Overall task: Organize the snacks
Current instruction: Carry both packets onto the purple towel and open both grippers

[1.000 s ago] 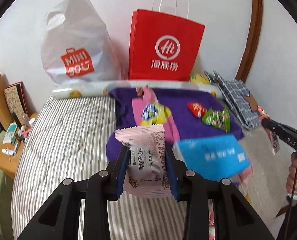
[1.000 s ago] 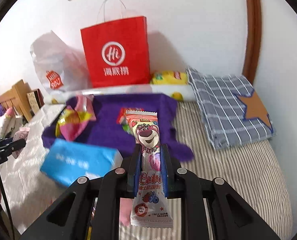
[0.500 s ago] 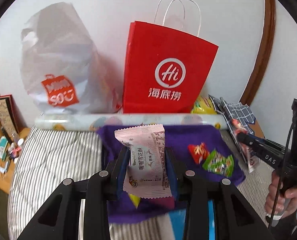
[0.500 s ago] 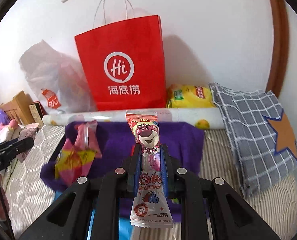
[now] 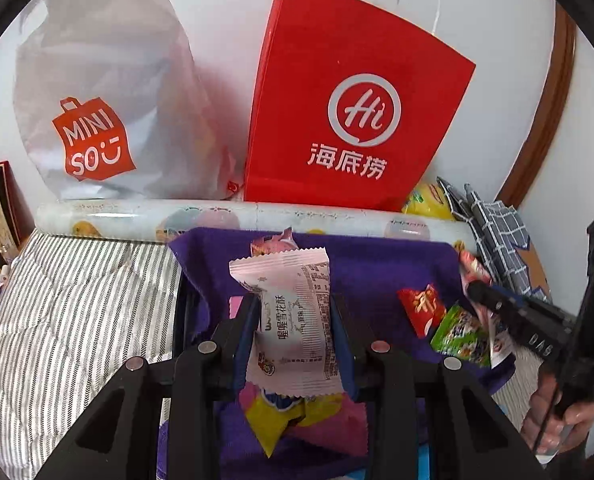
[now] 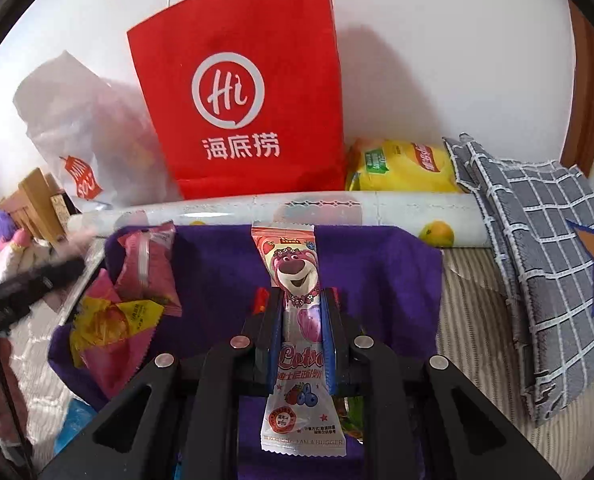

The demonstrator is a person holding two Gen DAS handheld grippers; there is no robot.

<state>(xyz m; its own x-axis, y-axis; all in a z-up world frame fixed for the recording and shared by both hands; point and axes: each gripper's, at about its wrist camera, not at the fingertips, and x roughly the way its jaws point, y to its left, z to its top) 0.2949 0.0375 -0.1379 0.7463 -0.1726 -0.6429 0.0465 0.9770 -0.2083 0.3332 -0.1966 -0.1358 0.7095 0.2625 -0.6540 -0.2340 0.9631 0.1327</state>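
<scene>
Right now my left tongs (image 5: 293,334) pinch a pale pink snack packet (image 5: 293,320) upright, above the purple cloth (image 5: 377,264) spread at the bed's head edge. My right tongs (image 6: 303,330) are clamped on a long bear-printed candy packet (image 6: 299,308), also over that cloth. Loose snacks lie on it: a red packet (image 5: 421,306) beside a green packet (image 5: 461,336). Behind, against the wall, stand a red paper bag (image 6: 249,80) and a white plastic bag (image 5: 105,92).

Left gripper (image 5: 293,320): black linkage arms, silver screws, blue pads
Right gripper (image 6: 304,320): same black frame, silver screws, blue-lined fingers; white lettering on its side
</scene>
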